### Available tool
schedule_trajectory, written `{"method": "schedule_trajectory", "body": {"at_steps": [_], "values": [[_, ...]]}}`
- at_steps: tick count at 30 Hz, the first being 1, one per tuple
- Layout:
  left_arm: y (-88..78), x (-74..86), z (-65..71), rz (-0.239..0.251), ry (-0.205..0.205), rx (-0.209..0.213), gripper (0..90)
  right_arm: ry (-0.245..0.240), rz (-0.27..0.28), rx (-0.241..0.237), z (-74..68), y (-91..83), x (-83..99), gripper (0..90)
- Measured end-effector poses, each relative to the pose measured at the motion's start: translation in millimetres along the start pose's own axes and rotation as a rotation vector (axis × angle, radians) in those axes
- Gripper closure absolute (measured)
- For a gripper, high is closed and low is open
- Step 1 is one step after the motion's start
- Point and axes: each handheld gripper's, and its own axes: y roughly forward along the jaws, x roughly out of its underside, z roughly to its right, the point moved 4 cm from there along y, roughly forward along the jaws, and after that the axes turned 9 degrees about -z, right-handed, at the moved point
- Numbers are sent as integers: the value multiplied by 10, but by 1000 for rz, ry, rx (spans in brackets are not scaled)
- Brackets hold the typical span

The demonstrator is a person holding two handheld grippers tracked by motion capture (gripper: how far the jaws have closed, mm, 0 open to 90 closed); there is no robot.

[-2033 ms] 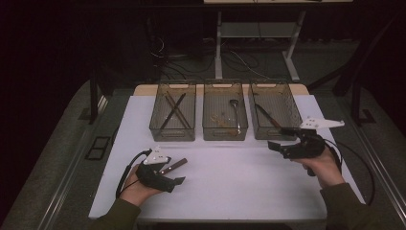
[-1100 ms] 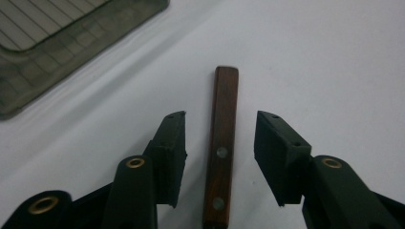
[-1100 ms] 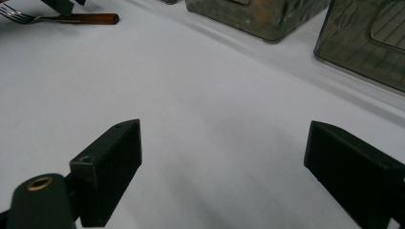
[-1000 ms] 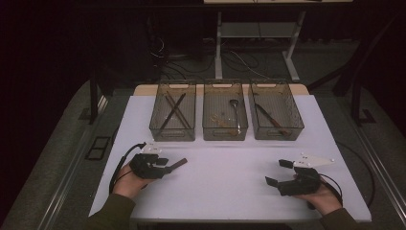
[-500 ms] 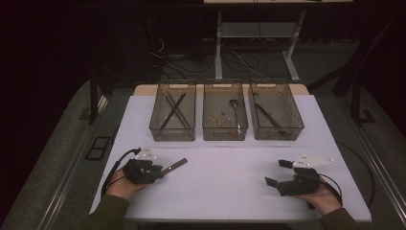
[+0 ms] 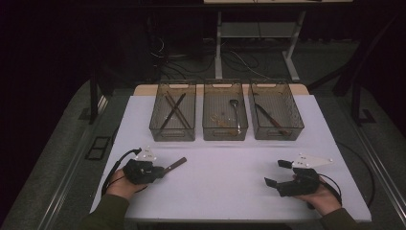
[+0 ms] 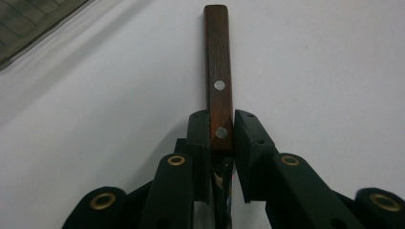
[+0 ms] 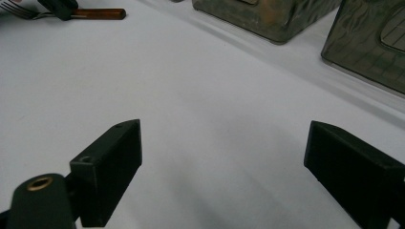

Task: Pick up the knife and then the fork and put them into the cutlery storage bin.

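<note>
Fingers [image 7: 210,138] first: our left gripper [image 6: 143,170] had just been closing, and the pads were clenched on the wooden handle [image 7: 218,71] of a fork, one on each side, near the lower rivet. The handle stuck out ahead of the gripper, low over the desk [image 6: 225,187], and it showed the same way in the high view. From the right gripper view we caught the fork's tines [image 8: 19,10] on the far side of that gripper. Gripping at the handle's inner end looked sensible to us: it kept the fork balanced and left the tines free.

Our right gripper [image 6: 287,179] sat released, fingers wide apart with nothing between them, low at the near right, waiting its turn, we judged.

The desk wore a plain white cover. Three mesh bins [image 6: 225,132] stood in a row at the far edge, each with cutlery inside, likely sorted by kind; which one took forks we couldn't tell. Beyond them the room was dark, with cables on the floor [image 6: 191,57] and another table's legs [image 6: 219,38].
</note>
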Motion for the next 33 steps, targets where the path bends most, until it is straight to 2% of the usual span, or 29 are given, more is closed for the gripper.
{"method": "schedule_trajectory", "body": {"at_steps": [1,3,5,7,8,14,16,20,23,28,29,31,33], "values": [[2,-3,2,5,-9,3,774,1,-2,0,0,0,0,123],[-4,-11,-12,3,7,14,774,6,-1,2,2,-1,-3,123],[-10,-35,13,19,10,47,774,11,1,-2,3,-3,-7,123],[-12,-70,56,21,10,47,774,10,5,-8,0,-7,-13,122],[-16,-87,59,23,26,51,774,9,6,-15,-3,-7,-17,122],[-44,-181,146,40,56,72,774,-11,10,-44,-36,-5,-54,122],[-57,-234,182,47,90,80,774,-26,9,-56,-50,-7,-74,122],[-54,-347,287,48,125,105,774,-65,-16,-79,-80,-11,-130,123],[-45,-444,359,58,149,128,774,-75,-31,-97,-110,-12,-187,123],[-43,-635,521,72,207,161,775,-126,-45,-149,-184,11,-331,123],[-40,-675,549,72,230,160,775,-136,-45,-161,-201,13,-369,123],[-23,-745,629,68,244,177,775,-158,-34,-190,-243,18,-447,123],[0,-821,702,57,278,185,774,-182,-34,-207,-287,28,-522,137]]}}
